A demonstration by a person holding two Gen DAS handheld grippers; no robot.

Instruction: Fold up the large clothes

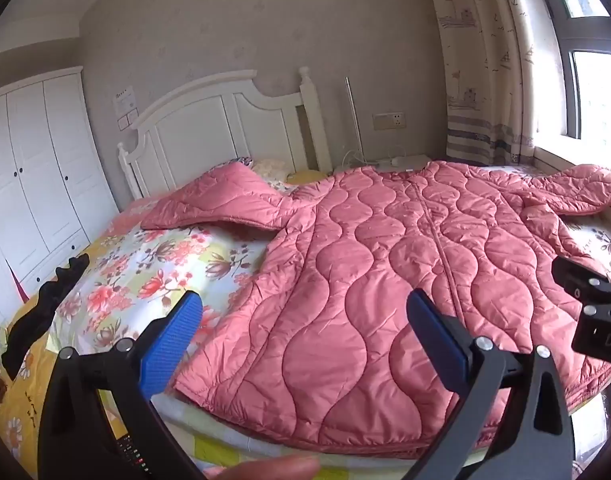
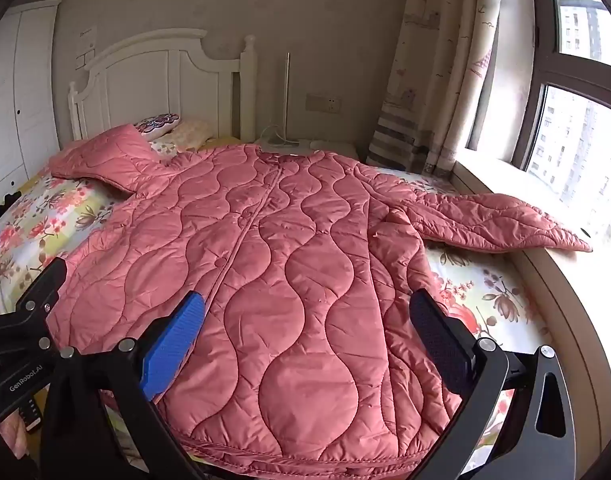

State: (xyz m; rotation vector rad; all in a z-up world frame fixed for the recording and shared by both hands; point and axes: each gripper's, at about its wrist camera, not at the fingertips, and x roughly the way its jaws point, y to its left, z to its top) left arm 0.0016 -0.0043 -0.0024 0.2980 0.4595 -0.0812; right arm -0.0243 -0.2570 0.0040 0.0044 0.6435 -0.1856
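Note:
A long pink quilted coat (image 1: 385, 264) (image 2: 289, 272) lies spread flat, front up, on the floral bedsheet (image 1: 145, 272) (image 2: 45, 216). Both sleeves (image 1: 213, 204) (image 2: 497, 220) stretch out sideways; the right one reaches onto the window sill. My left gripper (image 1: 305, 328) hovers open above the coat's lower left hem, nothing between its blue pads (image 1: 169, 348). My right gripper (image 2: 309, 328) hovers open over the coat's lower right part, likewise free of cloth. Each gripper's black body shows at the edge of the other's view (image 1: 589, 304) (image 2: 21, 320).
A black garment (image 1: 45, 312) lies at the bed's left edge. White headboard (image 1: 225, 128) and pillows (image 2: 173, 128) stand at the far end, a wardrobe (image 1: 37, 168) on the left. The window sill (image 2: 505, 172) and curtain (image 2: 437, 80) border the right side. A fingertip (image 1: 273, 468) shows at the bottom.

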